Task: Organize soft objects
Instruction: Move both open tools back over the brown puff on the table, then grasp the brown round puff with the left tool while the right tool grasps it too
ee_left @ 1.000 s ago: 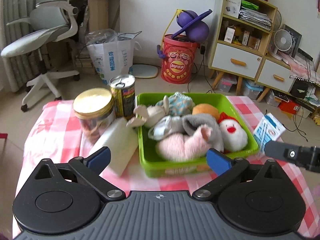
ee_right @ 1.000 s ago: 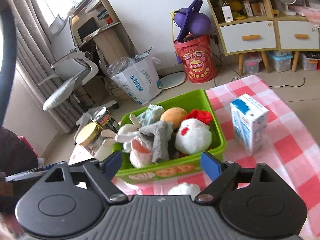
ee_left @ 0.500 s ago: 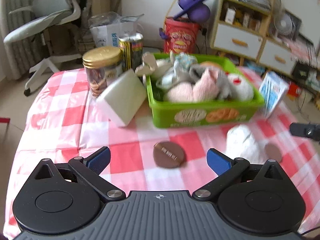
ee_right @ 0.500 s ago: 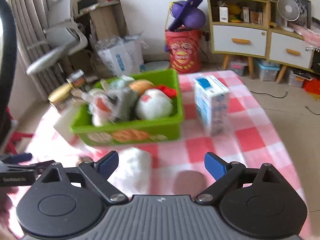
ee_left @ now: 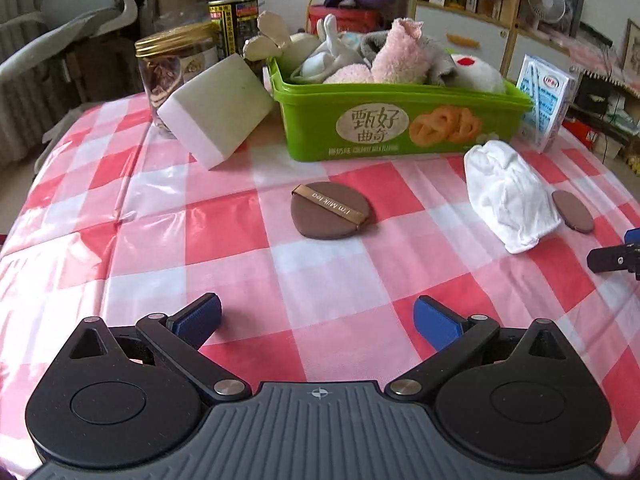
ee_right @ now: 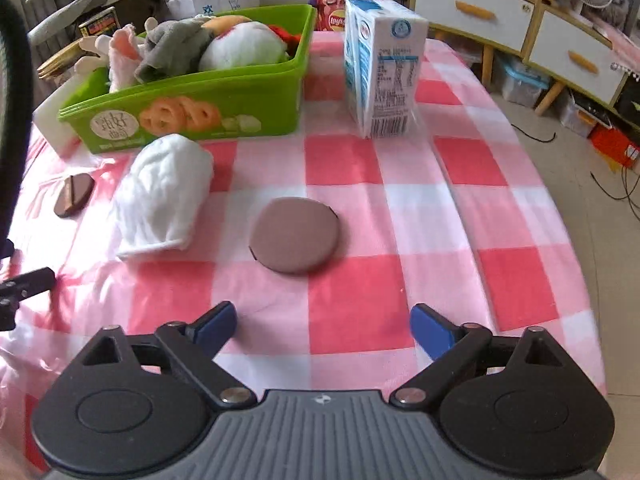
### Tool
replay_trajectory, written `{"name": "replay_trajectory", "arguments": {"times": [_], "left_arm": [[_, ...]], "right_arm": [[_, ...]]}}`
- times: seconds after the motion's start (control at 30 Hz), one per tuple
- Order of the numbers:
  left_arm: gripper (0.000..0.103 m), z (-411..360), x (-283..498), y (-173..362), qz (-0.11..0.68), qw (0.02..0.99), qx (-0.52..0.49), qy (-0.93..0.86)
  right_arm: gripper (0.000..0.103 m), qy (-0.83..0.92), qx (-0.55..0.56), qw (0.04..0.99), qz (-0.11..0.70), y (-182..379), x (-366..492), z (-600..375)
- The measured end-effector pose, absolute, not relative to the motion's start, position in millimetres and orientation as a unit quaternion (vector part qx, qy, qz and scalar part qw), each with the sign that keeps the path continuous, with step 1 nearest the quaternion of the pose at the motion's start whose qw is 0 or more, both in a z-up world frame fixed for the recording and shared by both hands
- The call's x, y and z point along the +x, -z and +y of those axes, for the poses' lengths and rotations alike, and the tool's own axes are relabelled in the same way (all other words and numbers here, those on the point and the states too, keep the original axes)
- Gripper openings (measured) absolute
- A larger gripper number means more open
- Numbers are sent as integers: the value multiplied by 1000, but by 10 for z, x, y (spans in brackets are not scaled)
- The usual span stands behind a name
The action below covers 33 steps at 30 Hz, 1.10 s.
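The right gripper (ee_right: pixel 322 322), jaws just opened wide and empty, tilts down before the brown puff (ee_right: pixel 295 234).

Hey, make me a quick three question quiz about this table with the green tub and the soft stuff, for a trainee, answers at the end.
1. True or false: the white cloth mitt lies inside the green cookie tub.
2. Multiple choice: what lies straight ahead of the right gripper? A) milk carton B) plain brown powder puff C) white sponge block
3. Fill in: the brown puff with a ribbon band lies ahead of the ____ gripper.

Key
1. False: it lies on the checked tablecloth in front of the tub.
2. B
3. left; its fingers stand apart and empty.
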<state>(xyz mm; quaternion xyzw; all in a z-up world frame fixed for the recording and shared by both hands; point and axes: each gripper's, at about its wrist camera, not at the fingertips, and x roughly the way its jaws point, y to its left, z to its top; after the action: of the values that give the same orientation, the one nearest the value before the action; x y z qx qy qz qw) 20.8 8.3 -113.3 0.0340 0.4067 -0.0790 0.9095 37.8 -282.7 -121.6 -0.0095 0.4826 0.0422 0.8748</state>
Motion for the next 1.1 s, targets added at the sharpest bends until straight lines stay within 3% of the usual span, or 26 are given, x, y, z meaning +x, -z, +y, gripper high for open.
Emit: {"name": "replay_trajectory", "arguments": {"times": [0.1,0.57,0.87,0.97,1.1], "left_arm": [[98,74,210,1160,397,914,31,81],[99,34,435,1221,360,929,28,82],[97,35,561,1215,360,928,27,90],[94,33,581,1207,358,929,27,91],[87,28,601,1189,357,930,24,89]], "right_arm": [[81,-43,-10,879,474,1254,383,-2843],[81,-71,-25,916,394,1363,436,-2857],[81,-98,-37,910,401,1346,512,-2893],[79,-102,-39,909,402,1341,513,-2887],[69,-104,-40,909,402,1319,519,-2878]]}}
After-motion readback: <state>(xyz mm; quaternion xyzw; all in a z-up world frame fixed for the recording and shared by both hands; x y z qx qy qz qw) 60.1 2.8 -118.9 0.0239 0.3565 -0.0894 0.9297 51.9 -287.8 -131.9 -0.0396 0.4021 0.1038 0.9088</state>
